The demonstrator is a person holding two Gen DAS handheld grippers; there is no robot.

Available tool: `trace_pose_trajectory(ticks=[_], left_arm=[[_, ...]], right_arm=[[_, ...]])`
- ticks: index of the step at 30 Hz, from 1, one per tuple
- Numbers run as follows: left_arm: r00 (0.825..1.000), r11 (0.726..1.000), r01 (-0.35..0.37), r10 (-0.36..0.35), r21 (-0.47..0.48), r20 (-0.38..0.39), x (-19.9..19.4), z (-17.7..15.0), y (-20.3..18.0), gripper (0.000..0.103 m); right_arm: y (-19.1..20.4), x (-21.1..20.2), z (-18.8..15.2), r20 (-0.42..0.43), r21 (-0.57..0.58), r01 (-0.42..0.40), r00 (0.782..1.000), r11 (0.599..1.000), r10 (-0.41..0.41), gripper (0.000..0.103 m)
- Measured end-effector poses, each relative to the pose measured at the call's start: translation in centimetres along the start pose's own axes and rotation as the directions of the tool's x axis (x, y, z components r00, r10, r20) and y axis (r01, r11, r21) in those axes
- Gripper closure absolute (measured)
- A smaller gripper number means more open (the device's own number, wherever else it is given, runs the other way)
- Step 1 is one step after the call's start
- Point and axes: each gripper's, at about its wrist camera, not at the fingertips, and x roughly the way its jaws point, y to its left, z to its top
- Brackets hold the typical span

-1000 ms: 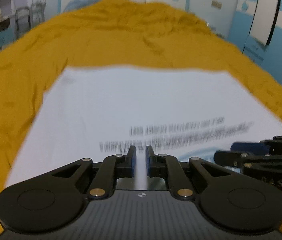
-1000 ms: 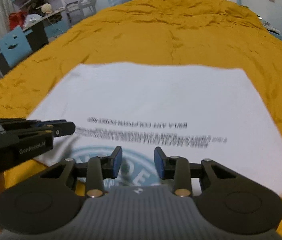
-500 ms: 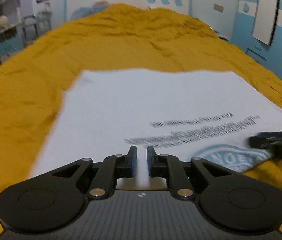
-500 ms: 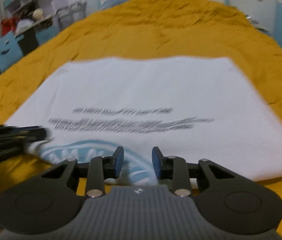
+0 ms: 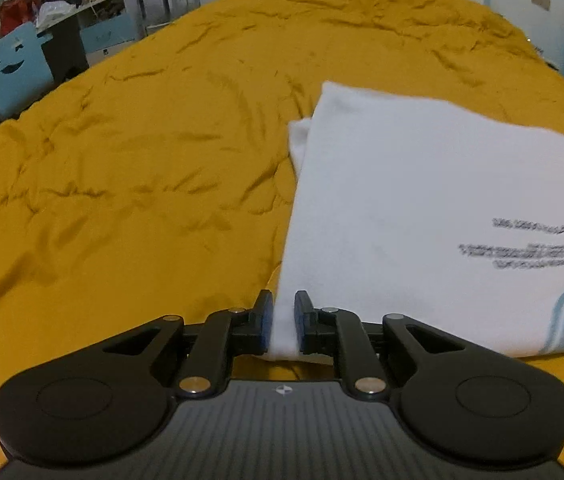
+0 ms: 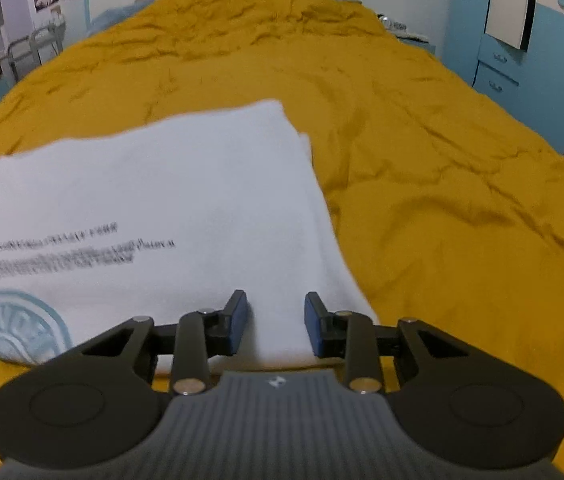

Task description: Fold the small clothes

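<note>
The left hand-held gripper [image 5: 282, 322] points steeply downward, its blue-padded jaws nearly together and pinching a thin white fold between them; they have just been easing slightly apart. The right hand-held gripper [image 6: 276, 322] tilts down likewise, its jaws set noticeably wider, standing apart over the white cloth without pressing it.

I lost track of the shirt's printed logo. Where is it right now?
The round blue logo sits at the white shirt's near edge on the yellow bedspread: lower left in the right wrist view, far right in the left.
</note>
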Motion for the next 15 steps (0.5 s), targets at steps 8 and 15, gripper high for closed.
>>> trace_pose_trajectory(ticks=[8,15], left_arm=[[0.998,0.997,0.045,-0.043,-0.061,0.035,-1.2,1.5,0.5,0.085],[0.989,0.989,0.133,-0.128,-0.057,0.077,-0.6,4.9,-1.8,0.085]], right_arm=[[-1.5,0.4,1.5,-0.001,0.056,-0.072,0.997,0.996,0.072,0.072],[-3.8,0.7,4.4,0.045,0.162,-0.175,0.985,0.971,0.169,0.054]])
